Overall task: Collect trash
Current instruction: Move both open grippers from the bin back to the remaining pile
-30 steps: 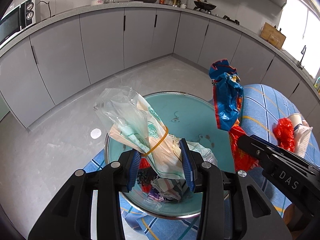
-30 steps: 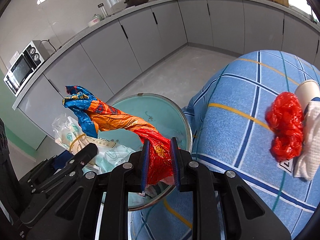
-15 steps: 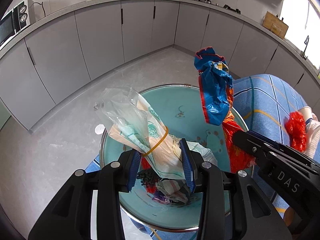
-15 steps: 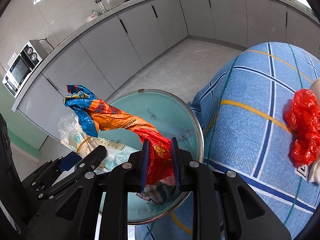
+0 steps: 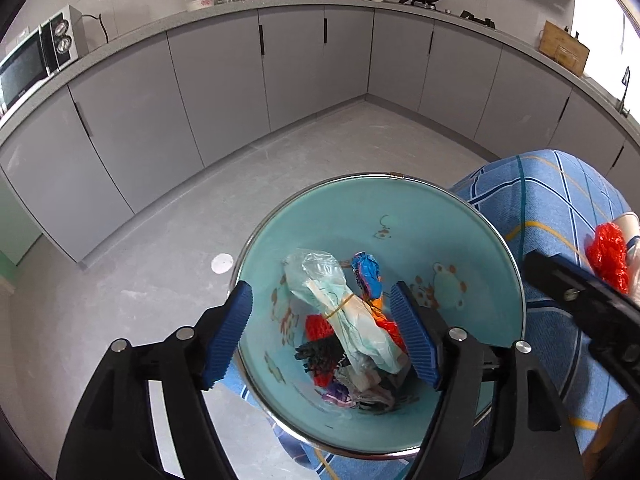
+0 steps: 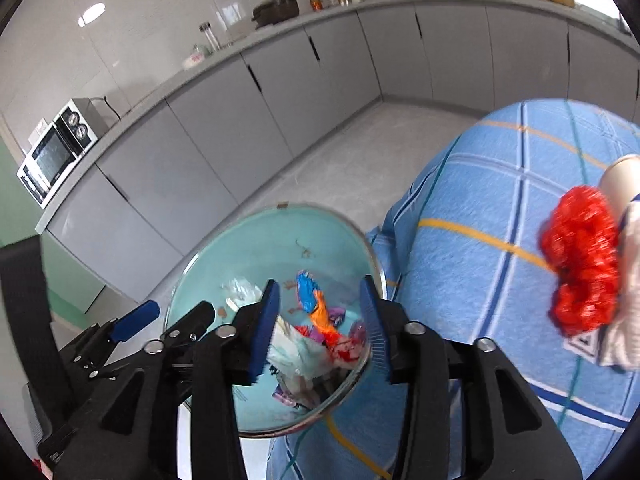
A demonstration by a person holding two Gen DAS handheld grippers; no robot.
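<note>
A teal bin with a metal rim stands beside the table; it also shows in the right wrist view. Inside lie a clear plastic bag with a rubber band, a blue and orange wrapper and other scraps. The wrapper also shows in the right wrist view. My left gripper is open and empty above the bin. My right gripper is open and empty above the bin too. A red plastic bag lies on the blue checked tablecloth.
A paper cup and a white wrapper lie by the red bag. Grey kitchen cabinets curve around the grey floor. A microwave stands on the counter at left.
Both grippers opened. The clear bag and the blue and orange wrapper dropped into the bin.
</note>
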